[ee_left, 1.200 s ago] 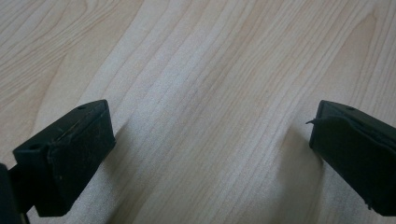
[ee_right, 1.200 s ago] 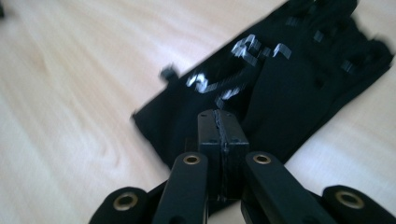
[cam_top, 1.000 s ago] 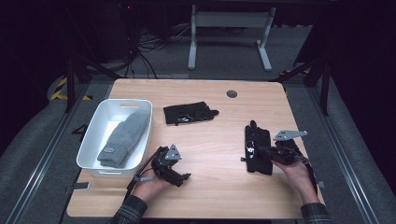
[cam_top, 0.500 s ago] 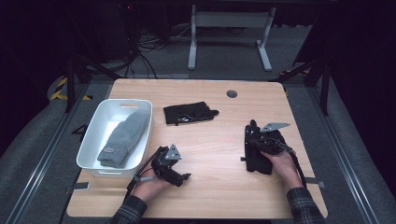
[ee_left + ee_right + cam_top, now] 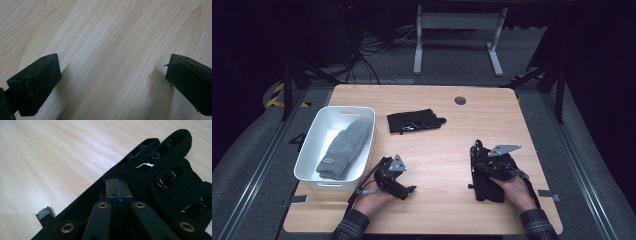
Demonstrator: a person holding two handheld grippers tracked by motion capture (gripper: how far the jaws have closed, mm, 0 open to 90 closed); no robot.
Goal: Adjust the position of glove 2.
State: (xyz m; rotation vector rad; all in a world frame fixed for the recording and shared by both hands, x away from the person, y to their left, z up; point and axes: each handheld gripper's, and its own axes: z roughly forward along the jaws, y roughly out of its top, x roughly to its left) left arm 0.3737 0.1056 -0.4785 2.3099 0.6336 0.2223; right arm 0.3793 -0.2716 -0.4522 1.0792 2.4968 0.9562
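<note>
A pale wooden desk (image 5: 432,100) carried the whole scene, seen from the high view with dark floor and cables beyond its far edge. At the desk's left side stood a white plastic bin (image 5: 312,145), and inside it lay a grey knitted mitten (image 5: 344,148), stretched along the bin's length with a small label near its cuff. Near the middle of the far half of the desk lay a black glove (image 5: 414,121), flat, fingers pointing right, well apart from both hands. A small dark round grommet (image 5: 460,100) sat in the desk top near the far edge.

The left claw (image 5: 404,190) rested low over the desk just beside the bin's near right corner, held by the person's left hand (image 5: 372,202). In the left gripper view its two black jaws stood spread wide, with only bare wood grain between them, the left claw (image 5: 111,75) gripping nothing.

The right claw (image 5: 475,150) lay on the right half of the desk, the right hand (image 5: 512,187) behind it and a grey three-cornered plate on top. Under and around it lay a second black glove (image 5: 487,175), fingers pointing away from the person. In the right gripper view the right claw (image 5: 119,187) was pressed together, its jaws meeting on the dark fabric of that second black glove (image 5: 162,162), whose fingers with shiny cut-out patches stretched ahead across the wood.
</note>
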